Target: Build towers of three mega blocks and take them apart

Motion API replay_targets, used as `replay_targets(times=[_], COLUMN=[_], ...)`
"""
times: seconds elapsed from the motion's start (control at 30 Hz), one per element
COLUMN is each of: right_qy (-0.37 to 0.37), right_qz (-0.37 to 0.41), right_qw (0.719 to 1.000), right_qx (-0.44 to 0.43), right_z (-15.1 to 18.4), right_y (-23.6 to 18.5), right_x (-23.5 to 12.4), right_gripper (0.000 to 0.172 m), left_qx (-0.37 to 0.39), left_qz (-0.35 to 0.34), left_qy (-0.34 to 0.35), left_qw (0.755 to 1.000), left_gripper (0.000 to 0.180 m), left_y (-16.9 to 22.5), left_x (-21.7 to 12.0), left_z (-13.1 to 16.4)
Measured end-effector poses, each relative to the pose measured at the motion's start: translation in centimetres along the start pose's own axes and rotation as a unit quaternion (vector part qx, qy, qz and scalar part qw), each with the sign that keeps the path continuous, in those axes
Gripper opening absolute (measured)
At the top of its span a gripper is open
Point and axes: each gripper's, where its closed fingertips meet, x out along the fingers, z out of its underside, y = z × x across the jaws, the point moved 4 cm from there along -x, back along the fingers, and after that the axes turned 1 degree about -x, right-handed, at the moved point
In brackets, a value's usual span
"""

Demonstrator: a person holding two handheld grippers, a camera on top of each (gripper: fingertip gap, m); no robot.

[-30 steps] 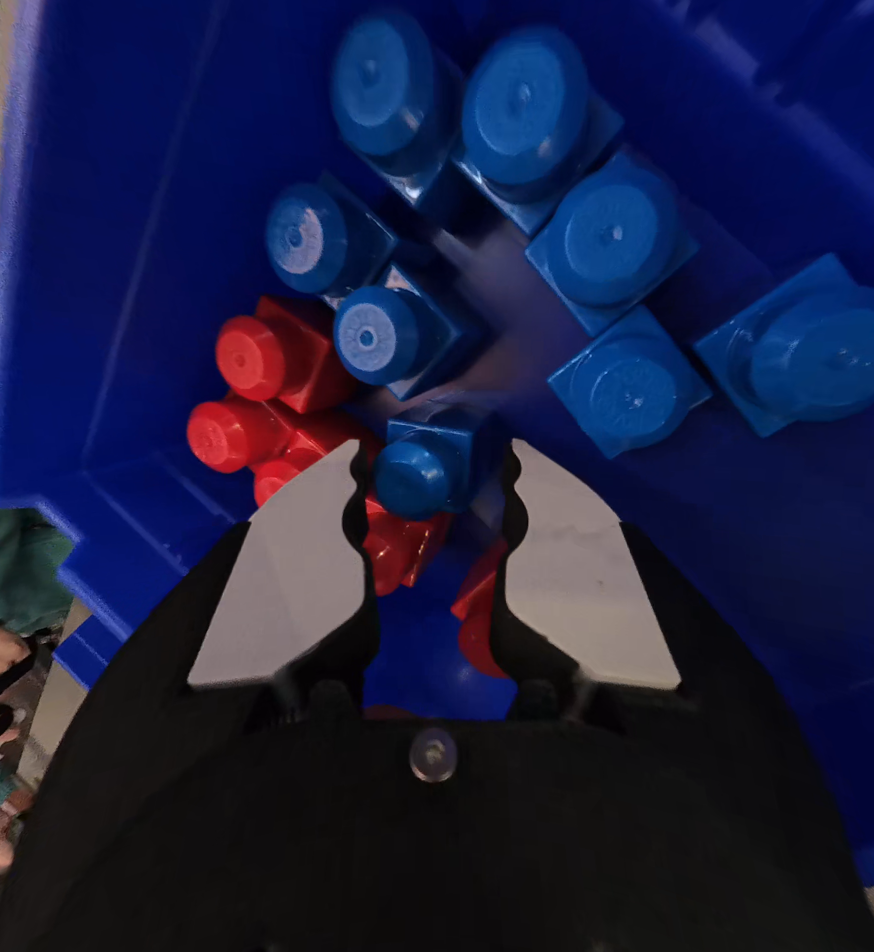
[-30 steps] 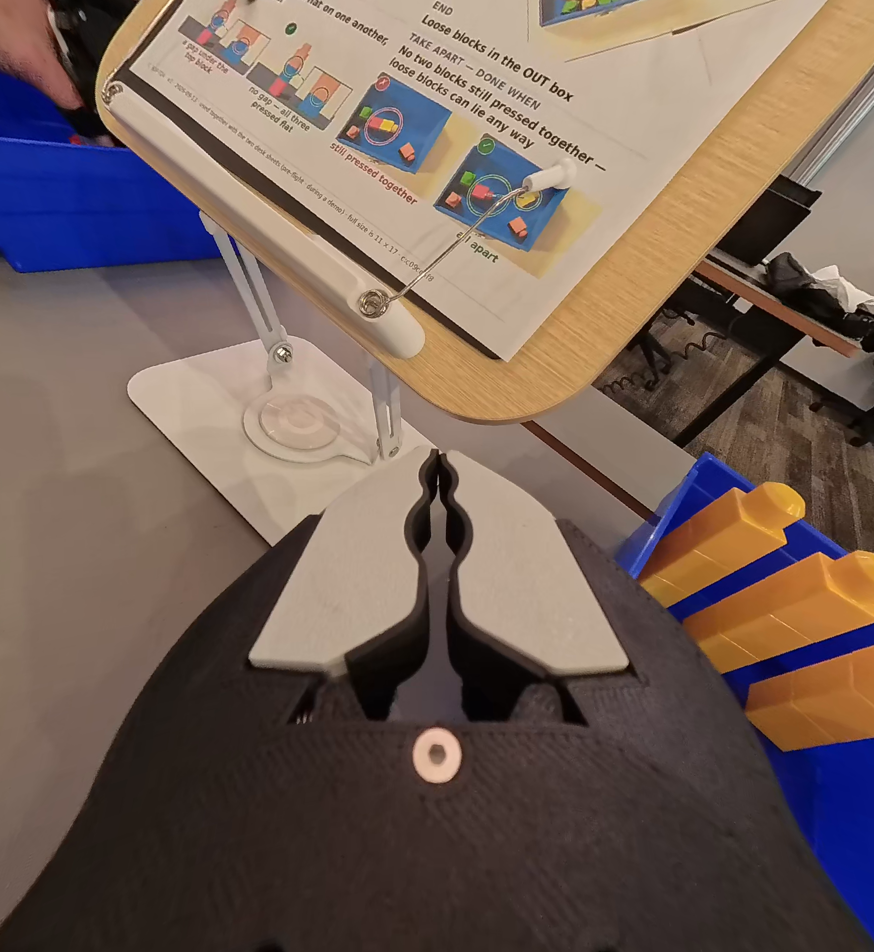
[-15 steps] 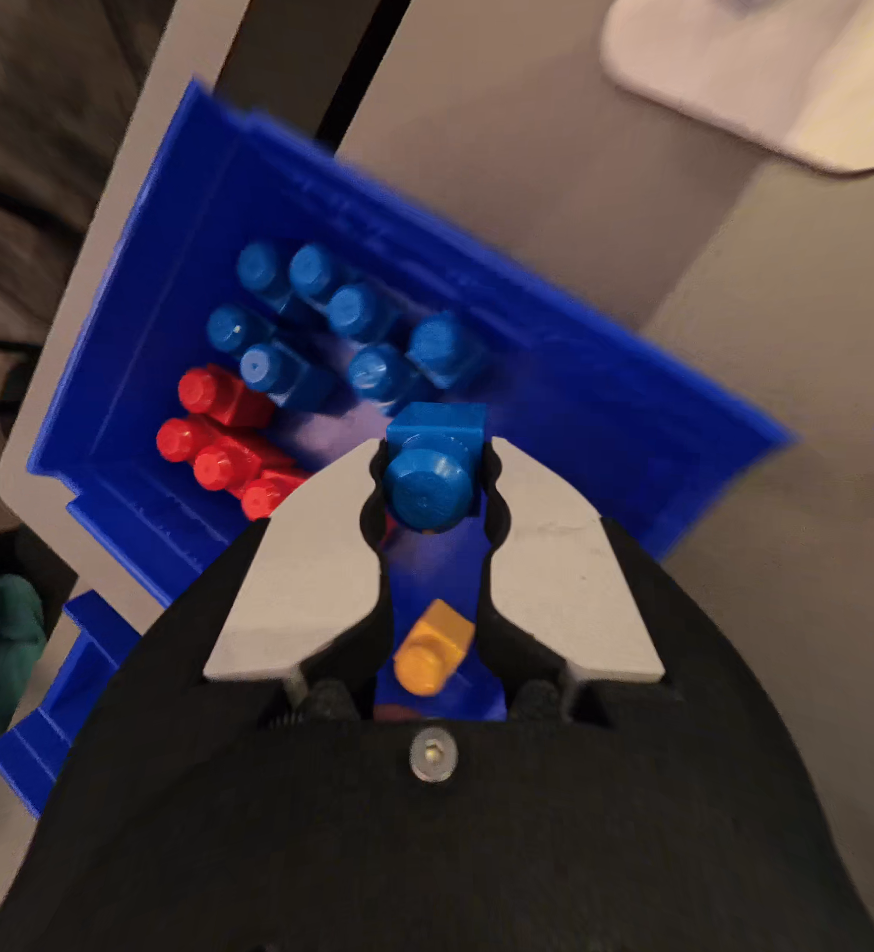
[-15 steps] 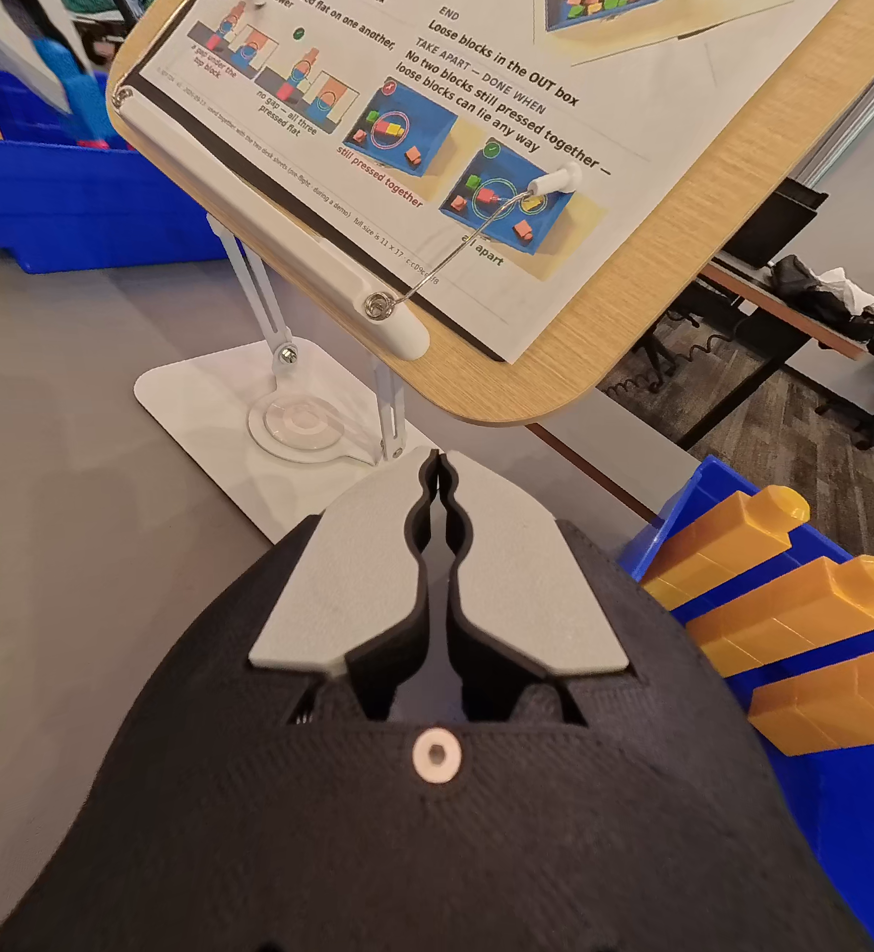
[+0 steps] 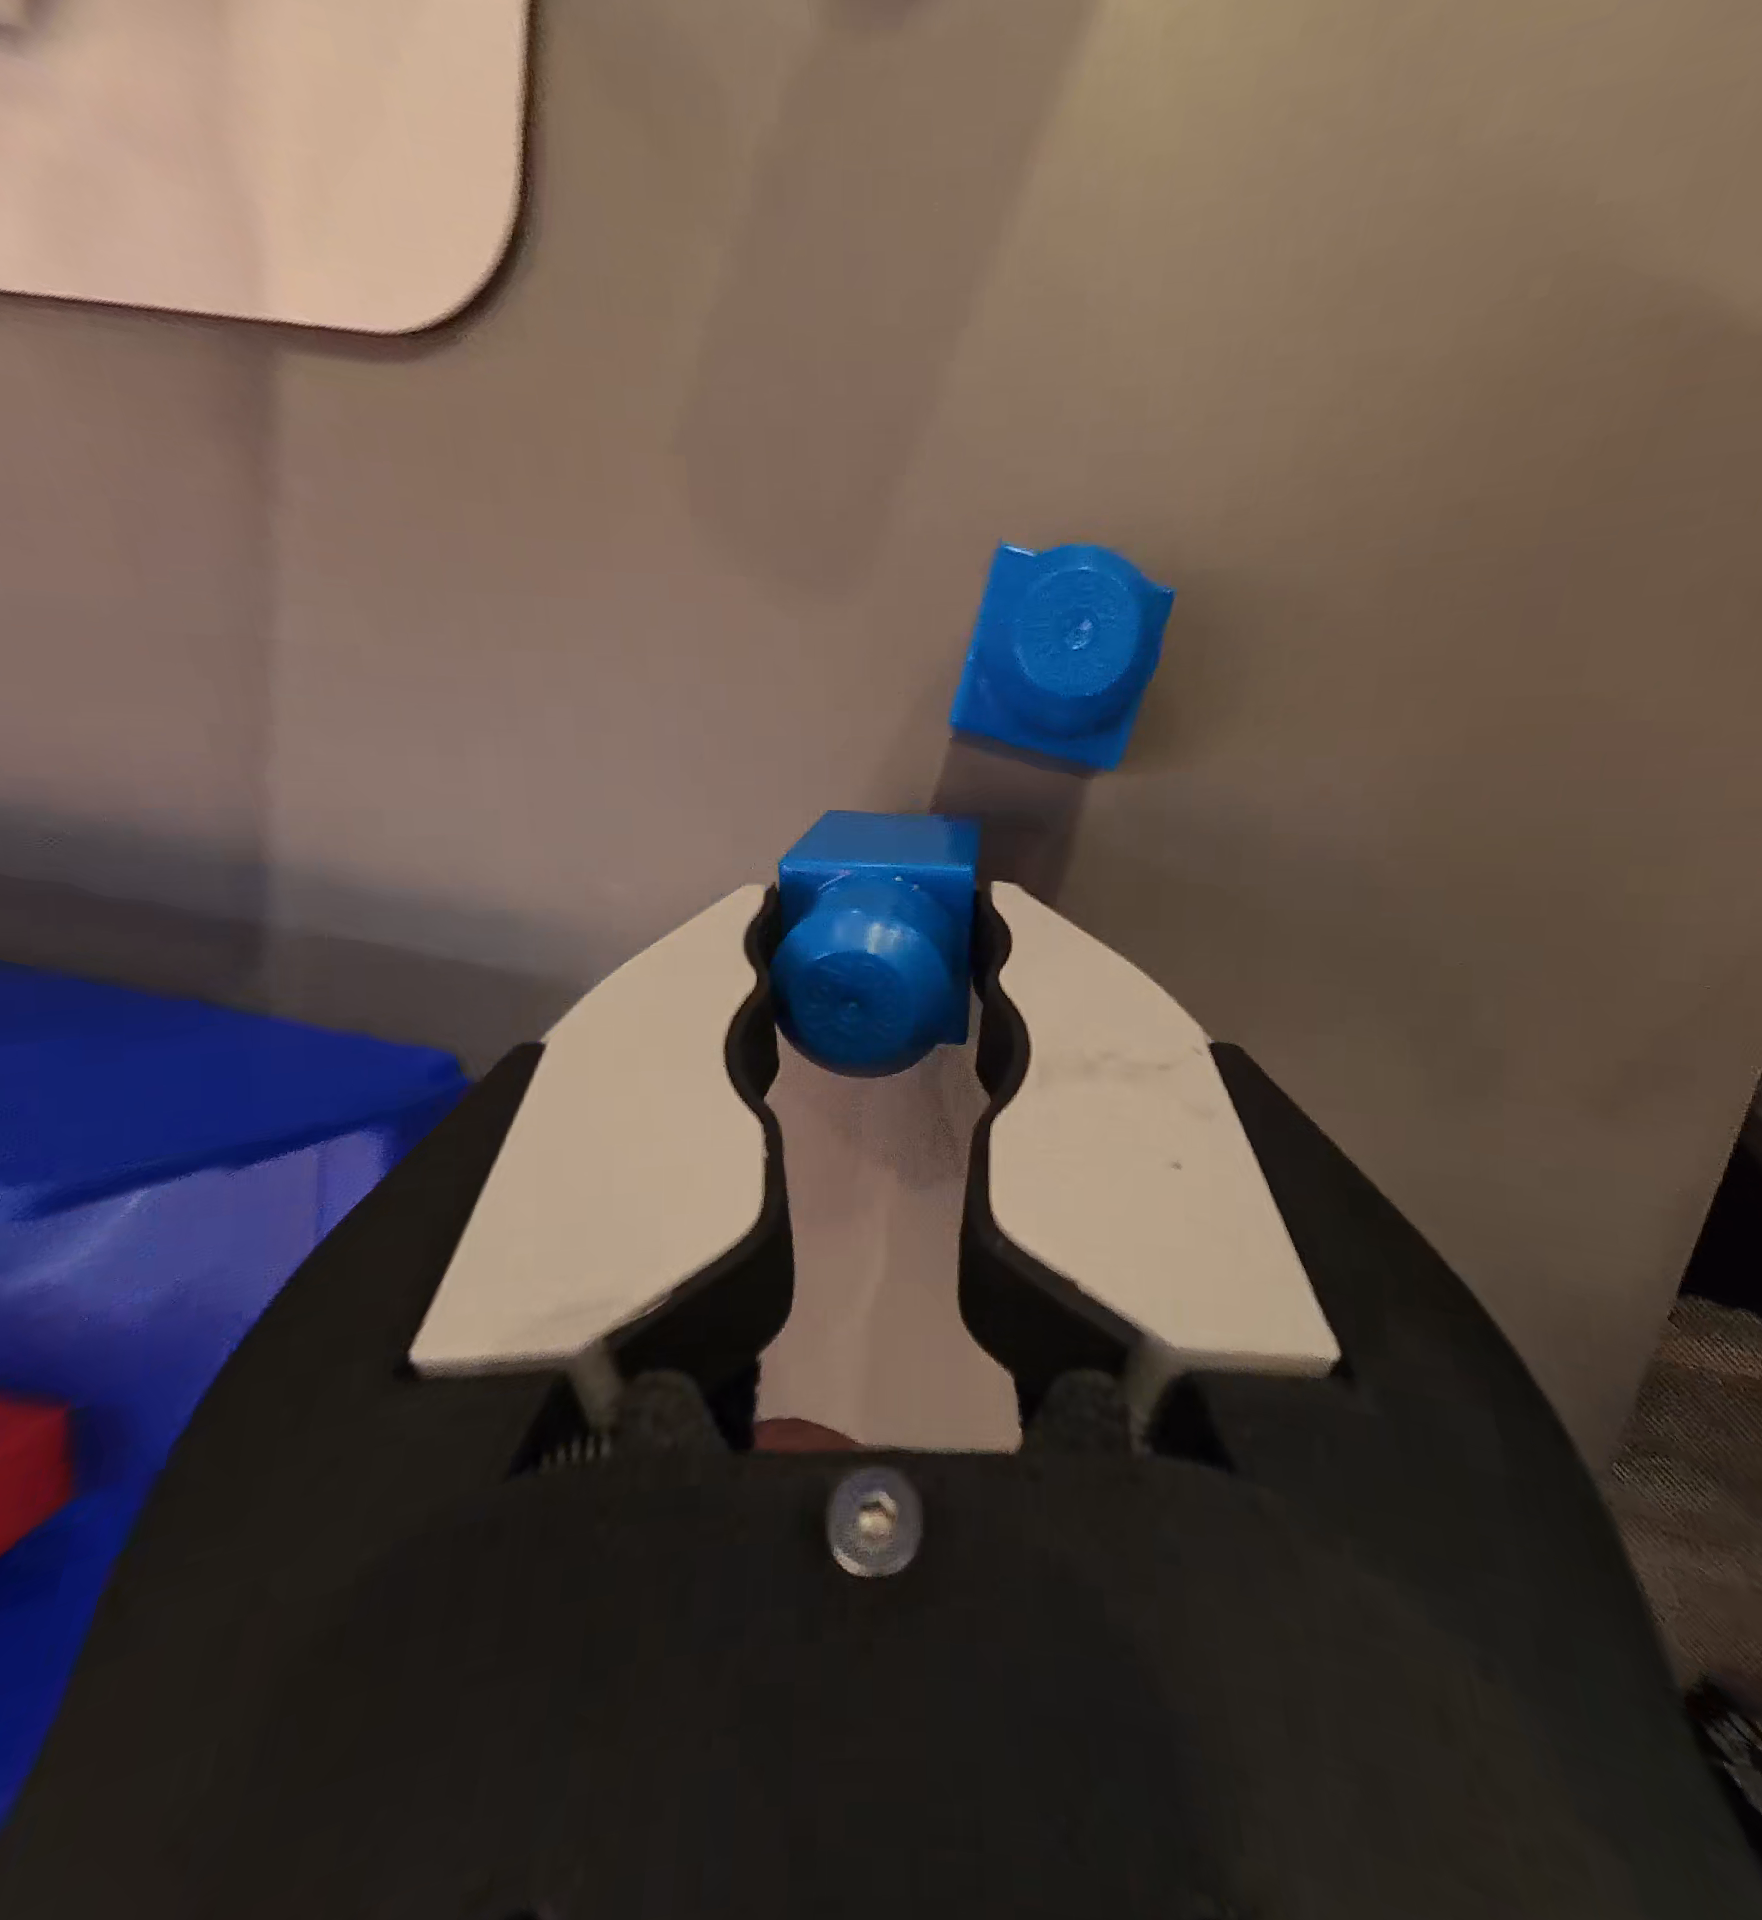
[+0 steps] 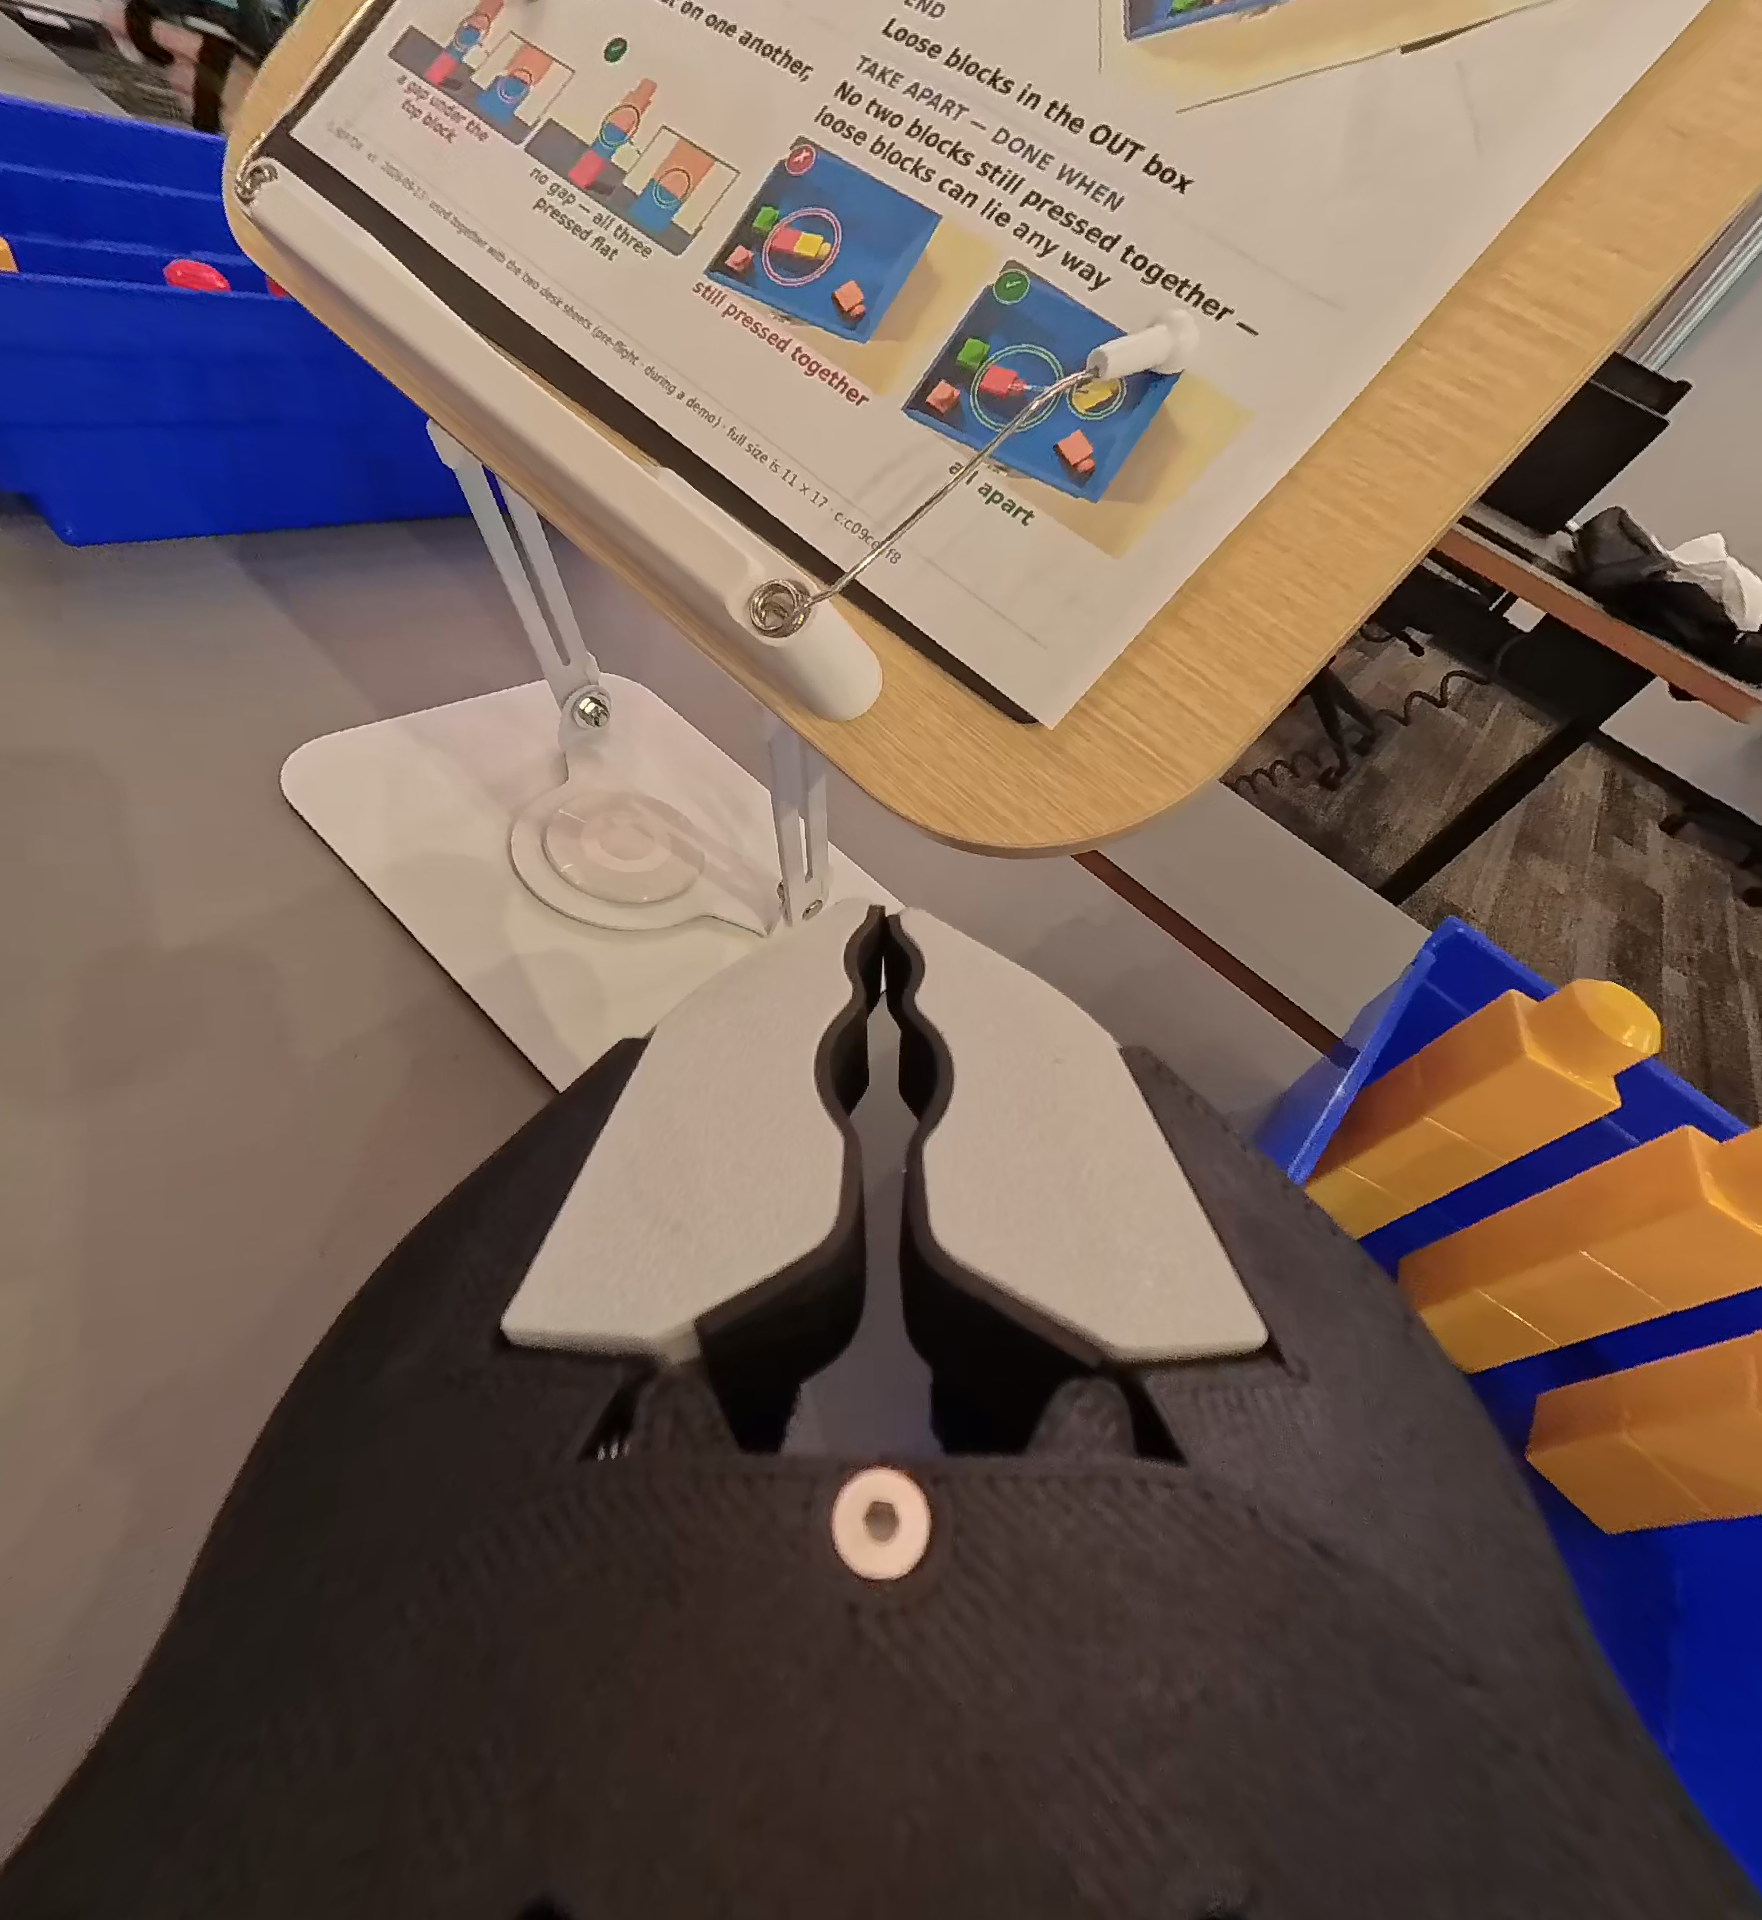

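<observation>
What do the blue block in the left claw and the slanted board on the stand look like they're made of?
Blue block: looks like moulded plastic, smooth and slightly glossy, with soft highlights on its rounded stud. Slanted board: looks like light wood or a wood-look laminate, matte, with fine straight grain lines; which of the two cannot be told.

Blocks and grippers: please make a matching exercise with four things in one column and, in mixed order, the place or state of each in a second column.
Things:
1. Blue block with stud toward the camera
2. Second blue block
3. Orange towers
4. Right gripper

Place or state:
A. lying in a blue bin
B. shut on nothing
C. clamped between the left gripper's fingers
D. standing alone on the grey table

Pairs: 1-C, 2-D, 3-A, 4-B
</observation>
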Motion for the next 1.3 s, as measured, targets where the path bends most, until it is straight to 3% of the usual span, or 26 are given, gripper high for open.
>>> replay_targets(times=[0.13,0.2,0.27,0.33,0.5,0.63,0.77,0.9,1.2,1.3], right_qy=[0.000,0.001,0.002,0.003,0.004,0.001,0.003,-0.001,-0.005,-0.005], right_qz=[0.000,0.000,0.000,0.000,-0.003,-0.005,-0.003,-0.007,-0.011,-0.011], right_qw=[1.000,1.000,1.000,1.000,1.000,1.000,1.000,1.000,1.000,1.000], right_qx=[0.000,0.001,0.000,0.000,0.002,0.001,0.006,0.004,0.000,-0.001], right_z=[0.0,0.0,0.0,-0.1,-0.1,0.1,0.2,0.3,0.4,0.5], right_y=[0.1,0.1,0.1,0.1,0.1,0.0,0.3,0.2,0.2,0.2], right_x=[0.0,-0.1,-0.1,-0.2,-0.2,0.0,-0.1,0.0,0.1,0.1], right_gripper=[0.000,0.000,0.000,0.000,0.000,0.000,0.000,0.000,0.000,0.000], left_qx=[0.002,-0.011,-0.021,-0.012,-0.002,-0.007,-0.037,-0.032,-0.029,-0.031], left_qz=[0.018,0.035,0.033,0.026,-0.114,-0.154,-0.156,-0.144,-0.107,-0.087], left_qy=[-0.031,-0.006,0.010,0.029,0.070,0.076,0.051,-0.003,-0.077,-0.100], left_qw=[0.999,0.999,0.999,0.999,0.991,0.985,0.986,0.989,0.991,0.991], left_gripper=[0.035,0.038,0.051,0.051,0.054,0.052,0.048,0.053,0.055,0.039], left_y=[0.7,0.8,0.4,-0.1,-7.2,-14.6,-20.6,-23.7,-25.9,-25.7], left_x=[1.7,1.8,1.2,-0.7,-8.2,-9.9,-8.0,-4.5,0.1,0.9], left_z=[0.4,0.1,0.1,0.2,0.8,2.0,3.3,4.8,6.4,7.3])
